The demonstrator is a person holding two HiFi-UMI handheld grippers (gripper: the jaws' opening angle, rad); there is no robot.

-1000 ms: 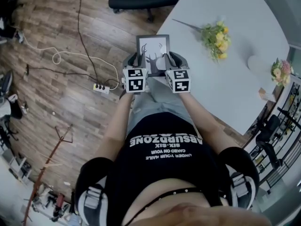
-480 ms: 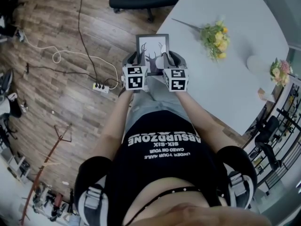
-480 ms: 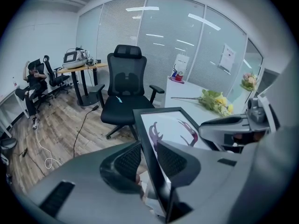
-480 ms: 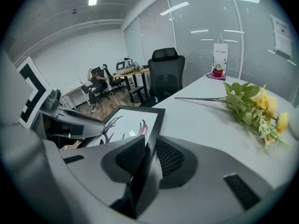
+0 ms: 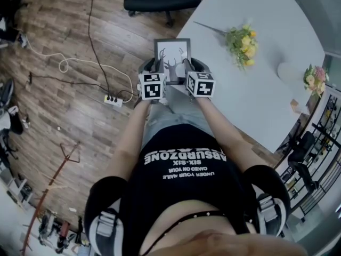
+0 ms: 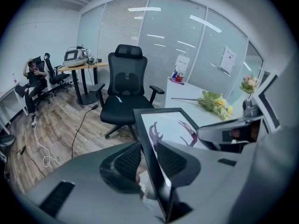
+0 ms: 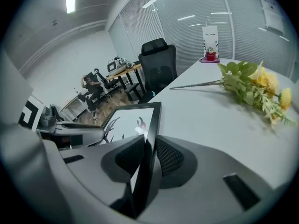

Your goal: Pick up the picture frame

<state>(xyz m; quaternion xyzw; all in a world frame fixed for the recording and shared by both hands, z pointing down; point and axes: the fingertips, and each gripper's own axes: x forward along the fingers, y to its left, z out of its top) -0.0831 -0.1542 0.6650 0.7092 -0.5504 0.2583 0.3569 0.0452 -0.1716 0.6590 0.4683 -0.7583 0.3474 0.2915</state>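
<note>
The left gripper (image 6: 148,160) is clamped on the frame (image 5: 172,55), its jaws narrowed onto the thin black left edge. The right gripper (image 7: 147,157) grips the right edge the same way. Both holds sit at the near end, so most of the frame juts out ahead of the jaws, glass up, with the deer print showing between the two tools.

That is the main risk, as I judge it. The holds are narrow and on a slim rail, and the weight lies ahead of them, so the far end could droop and pivot in the jaws. If the two tools drift apart, or one turns more than the other, an edge may slip free or the frame may twist.

The table (image 5: 256,89) runs under and to the right of the right gripper. Whether the frame is clear of it I cannot tell. If it is not, its right edge could drag or catch on the top.

Below the left gripper there is only floor (image 5: 74,105), so a slip on that side means a long drop.

Farther ahead and right lie flowers (image 7: 252,87), well apart from the frame, and beyond them a chair (image 6: 124,90). A wide forward swing could reach the stems.
</note>
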